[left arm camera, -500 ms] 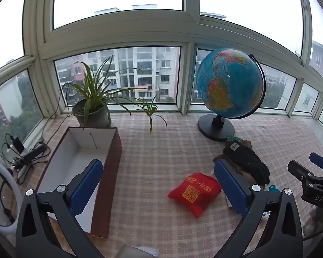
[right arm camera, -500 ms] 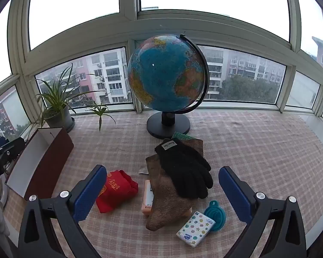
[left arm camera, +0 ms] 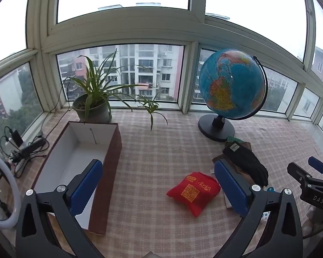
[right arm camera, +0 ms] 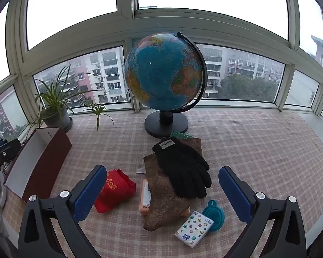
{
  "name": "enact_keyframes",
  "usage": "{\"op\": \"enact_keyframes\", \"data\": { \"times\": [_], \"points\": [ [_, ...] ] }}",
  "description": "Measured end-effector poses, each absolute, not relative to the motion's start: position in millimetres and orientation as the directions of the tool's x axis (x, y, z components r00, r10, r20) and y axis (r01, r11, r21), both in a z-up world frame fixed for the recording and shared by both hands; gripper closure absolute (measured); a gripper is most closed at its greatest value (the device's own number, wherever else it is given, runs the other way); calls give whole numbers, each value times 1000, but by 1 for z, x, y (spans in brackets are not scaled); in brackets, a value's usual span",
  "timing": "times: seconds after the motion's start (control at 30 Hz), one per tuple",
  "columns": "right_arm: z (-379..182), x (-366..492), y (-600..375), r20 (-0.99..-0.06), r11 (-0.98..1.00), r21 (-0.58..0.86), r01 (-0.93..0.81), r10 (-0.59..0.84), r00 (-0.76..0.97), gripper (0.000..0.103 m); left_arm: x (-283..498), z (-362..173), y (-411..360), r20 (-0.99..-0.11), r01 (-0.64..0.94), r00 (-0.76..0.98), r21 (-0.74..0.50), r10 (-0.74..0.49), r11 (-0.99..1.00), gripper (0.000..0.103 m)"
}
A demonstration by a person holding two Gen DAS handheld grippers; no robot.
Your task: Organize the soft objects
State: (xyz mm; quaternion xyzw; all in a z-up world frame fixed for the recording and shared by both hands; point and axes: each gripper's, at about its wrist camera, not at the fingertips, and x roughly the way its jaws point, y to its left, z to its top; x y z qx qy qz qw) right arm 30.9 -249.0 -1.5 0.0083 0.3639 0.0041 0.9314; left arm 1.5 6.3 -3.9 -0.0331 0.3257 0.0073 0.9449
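Plaid cloth (right arm camera: 258, 150); gloves (right arm camera: 183, 167) between tool (right arm camera: 162, 190) pads

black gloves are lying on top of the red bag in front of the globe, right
Not quite. The black gloves lie on top of the brown cloth, not the red bag, which sits apart to the left. The right wrist view shows it. They are in front of the globe.
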Motion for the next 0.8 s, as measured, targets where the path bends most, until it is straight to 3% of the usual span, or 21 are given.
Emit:
{"op": "enact_keyframes", "data": {
  "times": [0.8],
  "points": [
    [0, 27, -249, -674, 1000, 13, -14, 19, 739, 0, -4, 2, 6, -600, -39, 800, -55, -2, 998, 0]
  ]
}}
